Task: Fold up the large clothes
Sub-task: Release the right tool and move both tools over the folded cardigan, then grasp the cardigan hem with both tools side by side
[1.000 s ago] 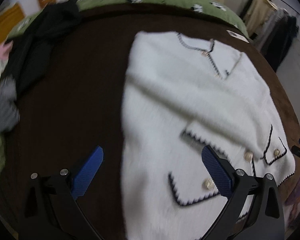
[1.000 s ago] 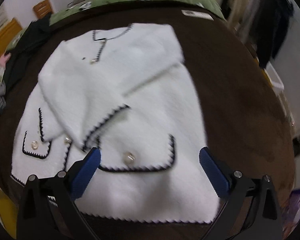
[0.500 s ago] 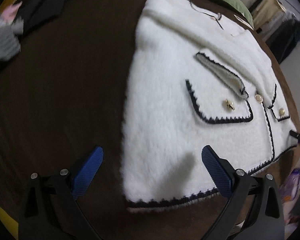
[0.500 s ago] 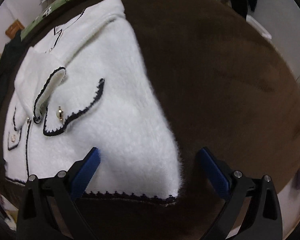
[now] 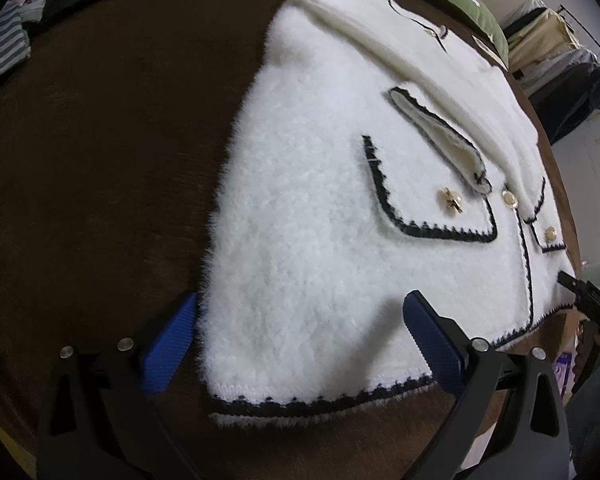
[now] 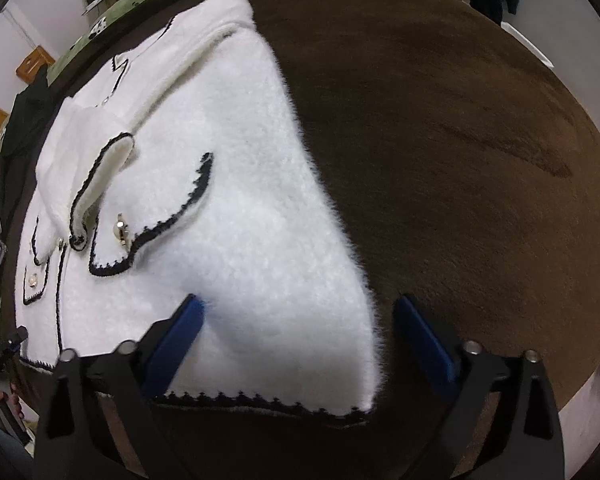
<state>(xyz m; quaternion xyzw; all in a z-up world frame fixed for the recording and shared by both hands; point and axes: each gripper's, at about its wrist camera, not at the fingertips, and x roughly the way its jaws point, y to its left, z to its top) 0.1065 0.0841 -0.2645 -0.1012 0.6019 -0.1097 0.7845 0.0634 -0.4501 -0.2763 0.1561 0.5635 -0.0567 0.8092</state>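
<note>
The left tongs' (image 5: pixel 300 320) left pad (image 5: pixel 168 354) is partly hidden behind the cardigan's (image 5: pixel 340 220) fuzzy edge. The striped cloth (image 5: pixel 4 40) at far left is cut off by the frame. The neckline buttons are too small to make out.

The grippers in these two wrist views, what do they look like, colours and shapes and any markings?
Both look alike. The left gripper and right gripper each have two matte black, angular arms with cut-out slots and round silver screw heads. Each arm ends in a flat, ribbed blue finger pad. No cables, labels or sleeves show near them.
</note>
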